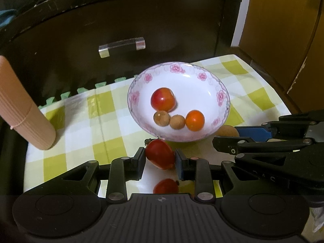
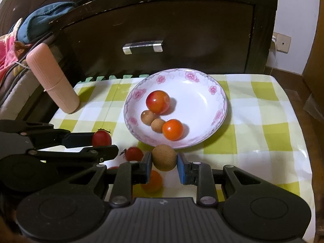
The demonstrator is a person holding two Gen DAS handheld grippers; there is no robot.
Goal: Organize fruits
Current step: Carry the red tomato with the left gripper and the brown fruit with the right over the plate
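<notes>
My left gripper [image 1: 161, 157] is shut on a red cherry tomato [image 1: 160, 156], held just above the cloth in front of the flowered white bowl [image 1: 202, 69]. In the bowl lie a large red tomato [image 1: 163, 99], two brown longans [image 1: 161, 118] and an orange tomato [image 1: 194, 120]. My right gripper [image 2: 164, 162] is shut on a brown longan [image 2: 163, 157] near the rim of the bowl [image 2: 204, 75]. The left gripper [image 2: 104, 144] shows at that view's left with its tomato [image 2: 101, 138]. A red tomato [image 2: 133, 154] and an orange one [image 2: 151, 180] lie loose on the cloth.
A pink ribbed cylinder [image 1: 22, 109] leans at the left edge of the green-checked tablecloth [image 2: 263, 121]. A dark cabinet with a metal handle [image 2: 142, 46] stands right behind the bowl. Clothes are piled at the far left [image 2: 40, 20].
</notes>
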